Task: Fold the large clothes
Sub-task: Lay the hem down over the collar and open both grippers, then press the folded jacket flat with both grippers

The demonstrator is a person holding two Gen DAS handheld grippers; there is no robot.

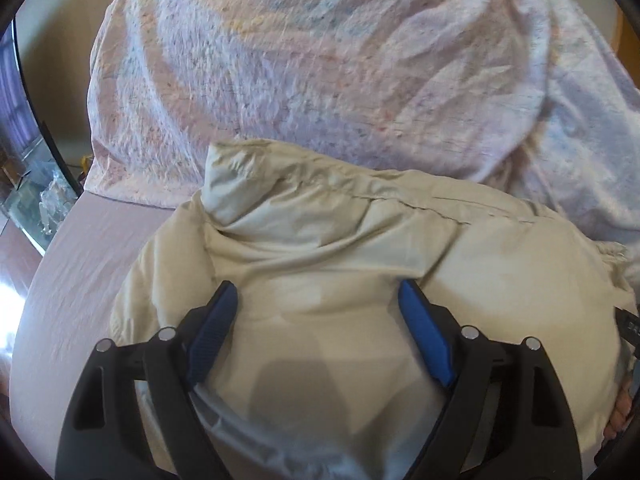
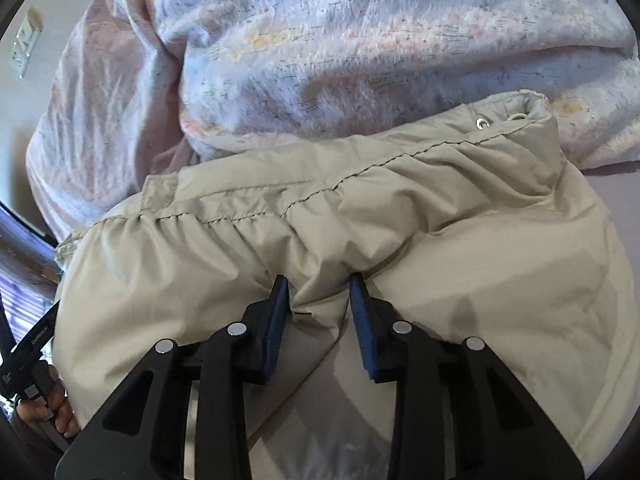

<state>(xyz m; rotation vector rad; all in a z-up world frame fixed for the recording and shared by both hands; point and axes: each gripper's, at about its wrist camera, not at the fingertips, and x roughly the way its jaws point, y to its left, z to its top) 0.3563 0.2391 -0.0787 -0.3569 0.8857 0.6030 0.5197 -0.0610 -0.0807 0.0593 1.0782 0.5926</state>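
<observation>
A beige padded jacket (image 1: 340,248) lies bunched on a bed. My left gripper (image 1: 318,292) is open, its blue pads spread wide over the jacket's smooth middle, holding nothing. In the right wrist view the same jacket (image 2: 460,248) shows a stitched, gathered hem with a metal eyelet (image 2: 482,123). My right gripper (image 2: 318,284) is partly open, its pads either side of a raised fold of the jacket; the fabric sits between them without being clamped.
A crumpled pink-and-white patterned duvet (image 1: 320,64) is piled just behind the jacket, also in the right wrist view (image 2: 380,40). The mauve bedsheet (image 1: 80,260) shows at left. A dark-framed glass panel (image 1: 24,152) stands beyond the bed's left edge.
</observation>
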